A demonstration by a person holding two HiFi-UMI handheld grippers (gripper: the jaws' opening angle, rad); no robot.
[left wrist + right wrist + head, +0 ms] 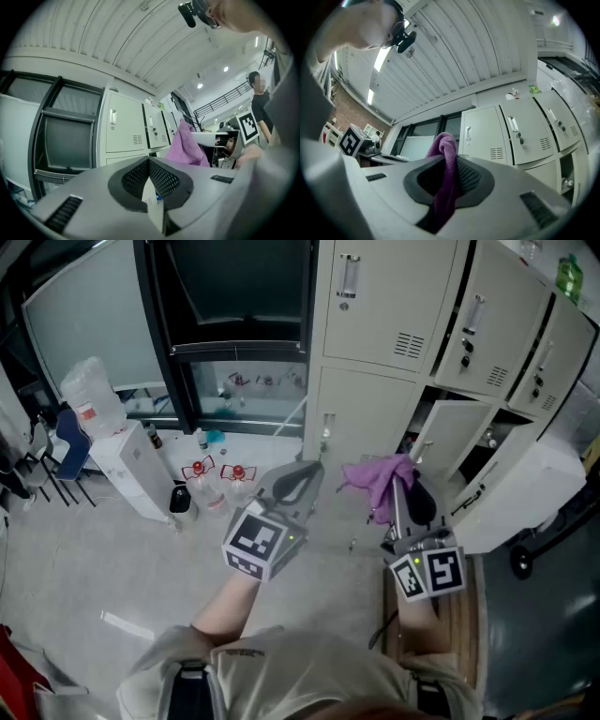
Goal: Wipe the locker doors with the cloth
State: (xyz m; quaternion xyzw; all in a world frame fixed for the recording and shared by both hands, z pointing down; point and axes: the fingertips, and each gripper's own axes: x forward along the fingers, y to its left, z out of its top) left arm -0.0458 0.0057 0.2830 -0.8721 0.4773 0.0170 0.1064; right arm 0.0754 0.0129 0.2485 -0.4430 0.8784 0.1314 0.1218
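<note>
The purple cloth [446, 174] is pinched between the jaws of my right gripper [401, 491], bunched up and hanging from the tips in the air in front of the beige locker doors [380, 306], near the lower ones but touching none of them. My left gripper [298, 482] is beside it with its jaws pressed together on nothing, as far as I can see. I judge the job to be at its start: the cloth is in hand, no door shows a wiped patch, and all the wiping is left to do.
</note>
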